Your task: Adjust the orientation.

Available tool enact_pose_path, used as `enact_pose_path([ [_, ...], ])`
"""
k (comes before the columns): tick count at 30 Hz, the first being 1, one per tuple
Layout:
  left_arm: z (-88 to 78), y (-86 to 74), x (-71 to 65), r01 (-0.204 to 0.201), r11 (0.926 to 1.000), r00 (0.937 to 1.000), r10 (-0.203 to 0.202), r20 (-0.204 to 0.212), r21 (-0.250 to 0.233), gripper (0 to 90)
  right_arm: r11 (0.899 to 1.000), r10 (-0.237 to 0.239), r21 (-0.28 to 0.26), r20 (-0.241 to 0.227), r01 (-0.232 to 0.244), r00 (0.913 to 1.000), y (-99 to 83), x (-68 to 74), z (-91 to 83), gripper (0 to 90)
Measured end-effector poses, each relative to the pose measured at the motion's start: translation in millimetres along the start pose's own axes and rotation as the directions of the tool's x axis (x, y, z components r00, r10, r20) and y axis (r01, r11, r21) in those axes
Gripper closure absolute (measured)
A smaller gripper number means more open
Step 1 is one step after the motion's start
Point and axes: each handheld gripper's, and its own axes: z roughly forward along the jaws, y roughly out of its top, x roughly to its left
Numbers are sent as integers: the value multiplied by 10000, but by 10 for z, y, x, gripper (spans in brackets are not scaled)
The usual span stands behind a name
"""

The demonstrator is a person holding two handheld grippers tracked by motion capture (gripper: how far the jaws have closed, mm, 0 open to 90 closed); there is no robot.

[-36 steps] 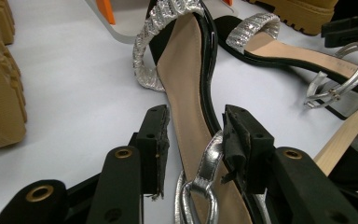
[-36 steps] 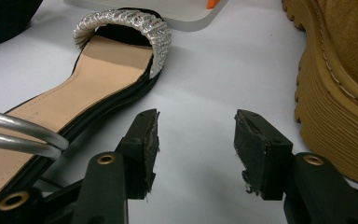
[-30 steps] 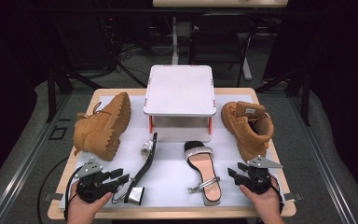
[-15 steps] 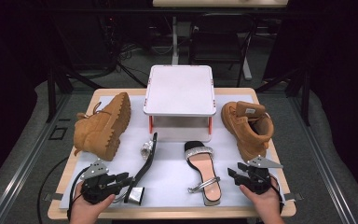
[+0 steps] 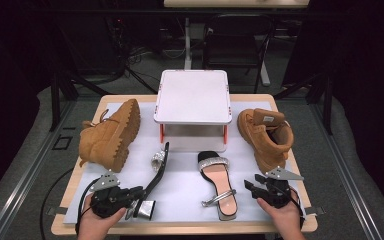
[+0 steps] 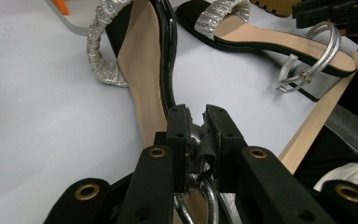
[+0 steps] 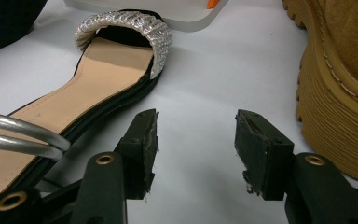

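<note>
White mat (image 5: 185, 190) covers the wooden counter (image 5: 95, 107), left claw (image 5: 135, 192) near its front edge, jaws just closing onto the tipped sandal (image 5: 157, 172) heel strap, right claw (image 5: 250, 186) wide and empty on bare mat between flat sandal (image 5: 217, 180) and tan boot (image 5: 265, 135).

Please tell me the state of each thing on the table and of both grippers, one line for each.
Left gripper: has just been closing on the tipped sandal's ankle strap.
Right gripper: open, holding nothing.
Left sandal: on its side.
Right sandal: flat.
Left boot: on its side.
Right boot: upright.
White stand: upright, top bare.
</note>
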Motion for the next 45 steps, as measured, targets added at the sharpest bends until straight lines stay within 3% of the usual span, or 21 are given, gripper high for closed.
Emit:
enact_pose_path([
  [13, 91, 64, -60, 31, 10000, 9980, -27, 637, -65, 810, 9999, 127, 0, -90, -127, 9999, -2, -13, 2, 487],
  [24, 301, 149, -164, 26, 9998, 9911, -50, 1328, 182, 815, 9997, 252, -68, -89, -252, 9996, -6, -22, -11, 487],
  [38, 544, 201, -274, -326, 9975, 9879, 227, 1535, 626, 816, 9996, 278, -63, -76, -278, 9996, -10, -26, -21, 487],
  [45, 646, 218, -341, -596, 9943, 9886, 466, 1434, 881, 815, 9994, 330, -131, -133, -332, 9994, -11, -25, -24, 487],
])
